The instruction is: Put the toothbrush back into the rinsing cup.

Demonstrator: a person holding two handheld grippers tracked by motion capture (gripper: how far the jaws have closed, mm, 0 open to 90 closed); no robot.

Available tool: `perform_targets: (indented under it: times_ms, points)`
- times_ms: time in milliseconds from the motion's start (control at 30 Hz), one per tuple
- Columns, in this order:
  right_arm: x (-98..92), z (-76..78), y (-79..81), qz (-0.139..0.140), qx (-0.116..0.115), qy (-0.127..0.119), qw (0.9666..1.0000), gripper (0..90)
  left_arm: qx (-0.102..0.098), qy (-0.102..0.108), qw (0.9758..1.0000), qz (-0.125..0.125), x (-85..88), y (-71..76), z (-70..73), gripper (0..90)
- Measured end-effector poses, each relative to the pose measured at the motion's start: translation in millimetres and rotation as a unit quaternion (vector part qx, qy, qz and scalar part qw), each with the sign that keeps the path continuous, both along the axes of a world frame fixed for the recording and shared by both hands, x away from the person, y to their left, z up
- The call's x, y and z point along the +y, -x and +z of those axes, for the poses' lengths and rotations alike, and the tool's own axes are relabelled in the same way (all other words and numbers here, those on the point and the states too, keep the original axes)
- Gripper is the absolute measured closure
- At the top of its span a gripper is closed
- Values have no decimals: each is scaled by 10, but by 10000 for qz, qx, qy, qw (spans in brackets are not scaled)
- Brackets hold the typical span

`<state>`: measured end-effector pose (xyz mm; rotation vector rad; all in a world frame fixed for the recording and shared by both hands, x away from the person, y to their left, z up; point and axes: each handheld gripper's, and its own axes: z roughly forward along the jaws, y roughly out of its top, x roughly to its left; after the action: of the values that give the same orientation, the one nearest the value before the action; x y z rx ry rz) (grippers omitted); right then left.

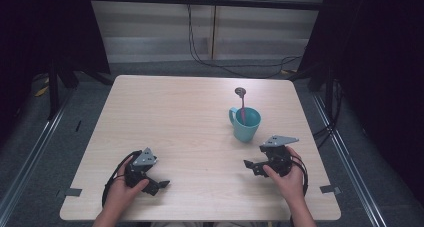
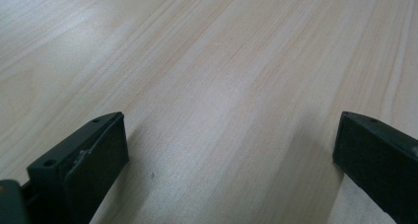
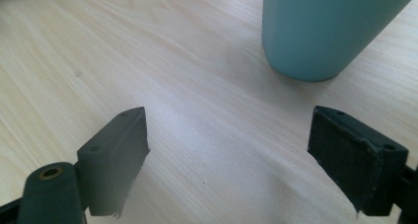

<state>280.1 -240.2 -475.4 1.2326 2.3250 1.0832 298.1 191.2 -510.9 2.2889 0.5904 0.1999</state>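
Teal mug, spoon upright inside, stands on the table just ahead of your right gripper, jaws spread wide and empty, while your left gripper, equally wide, sits well apart.

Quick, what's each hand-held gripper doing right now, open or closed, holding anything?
Left hand-held gripper: open, holding nothing, over bare table.
Right hand-held gripper: open, holding nothing, near the teal mug.
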Motion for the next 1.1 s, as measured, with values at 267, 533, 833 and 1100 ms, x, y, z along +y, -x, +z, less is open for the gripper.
perform_targets:
  times_ms: [267,533,833,1100]
  points:
    - [38,-78,44,69,56,152,9998,152,0,0,10000,1,0,0,0,0]
    - [108,-156,74,202,66,315,9993,152,5,11,10000,0,0,0,-1,0]
    - [113,-270,96,156,73,432,9989,150,0,7,10000,-2,0,0,-1,0]
    - [105,-353,130,159,-68,314,9994,137,-2,1,10000,2,0,1,0,0]
